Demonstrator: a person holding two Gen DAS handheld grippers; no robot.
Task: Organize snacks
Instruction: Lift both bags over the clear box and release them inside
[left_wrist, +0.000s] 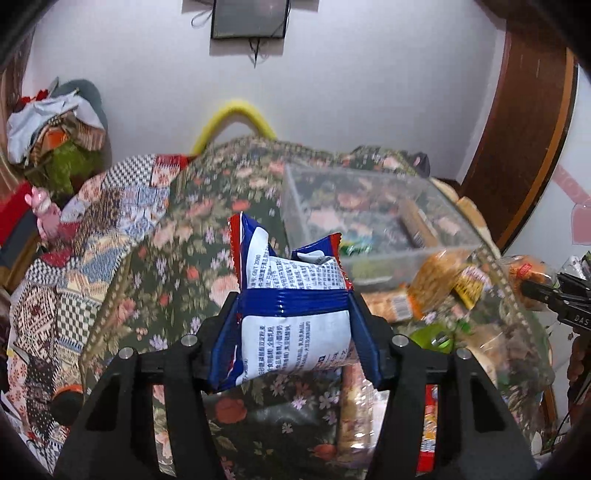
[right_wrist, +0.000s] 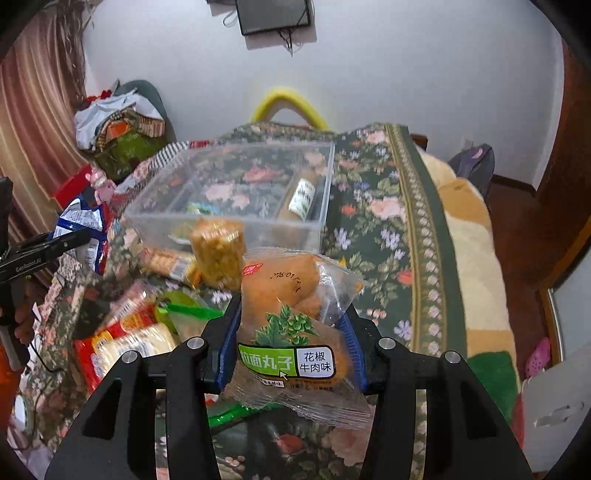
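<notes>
Left tool clamped on a blue-and-white snack packet, held raised above the floral bedspread; packet sits between both fingers, its crimped top standing up past the tips. Right tool clamped on a clear bag of orange noodle balls with a green label, also lifted off the bed. Clear plastic bin lies ahead of both tools, ahead-right of the left one; a tan wrapped roll and a small green packet rest inside. Between the right tool and the bin stands a yellow puffed-rice block. Loose snack packs lie below-left of the right tool
</notes>
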